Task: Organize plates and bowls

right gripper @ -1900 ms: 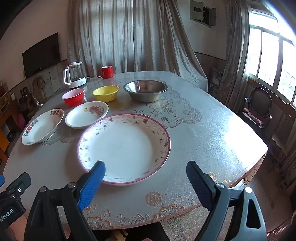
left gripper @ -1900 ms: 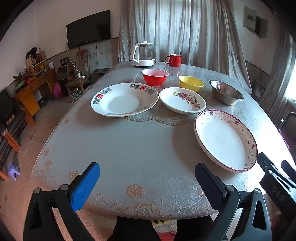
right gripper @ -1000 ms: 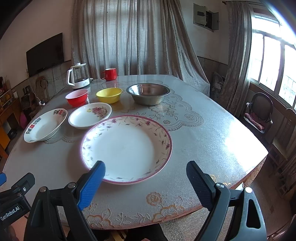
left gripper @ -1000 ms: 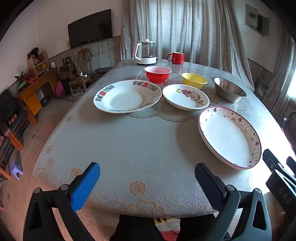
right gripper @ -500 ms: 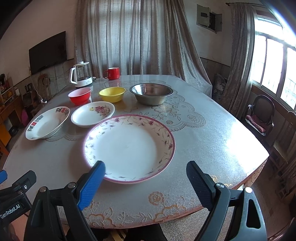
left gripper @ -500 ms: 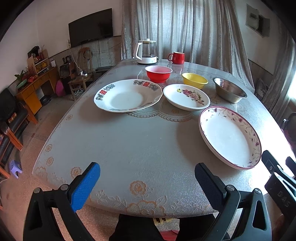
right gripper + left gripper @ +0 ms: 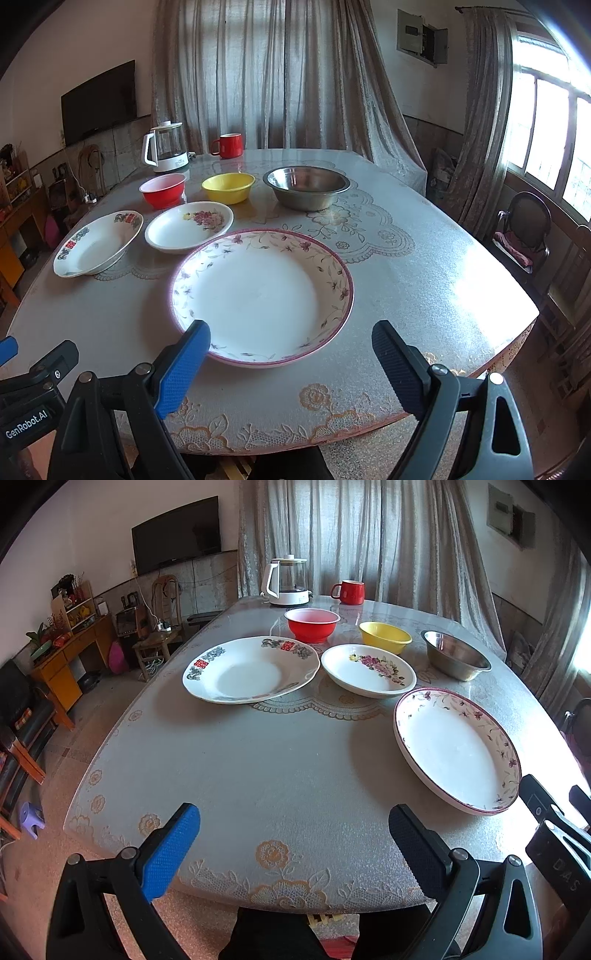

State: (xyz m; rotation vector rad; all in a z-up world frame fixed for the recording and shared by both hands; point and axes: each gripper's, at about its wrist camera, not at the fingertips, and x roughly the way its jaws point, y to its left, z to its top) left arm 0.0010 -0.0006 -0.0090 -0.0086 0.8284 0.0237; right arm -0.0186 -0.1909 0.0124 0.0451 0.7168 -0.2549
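Both my tongs spread wide, gripping nothing, at the near edge of the tabletop.

My right tongs face the large pink-rimmed floral plate; my left tongs hover over bare cloth. Beyond lie a white plate with red characters, a small rose-patterned plate, then red plastic bowl, yellow bowl, steel bowl.

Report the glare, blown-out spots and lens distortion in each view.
Left wrist view: fisheye bends the grey patterned table edge; the window side blows out white beyond the large pink-rimmed floral plate. Right wrist view: sun glare on the table's right; overexposed window; dark vignetted corners.
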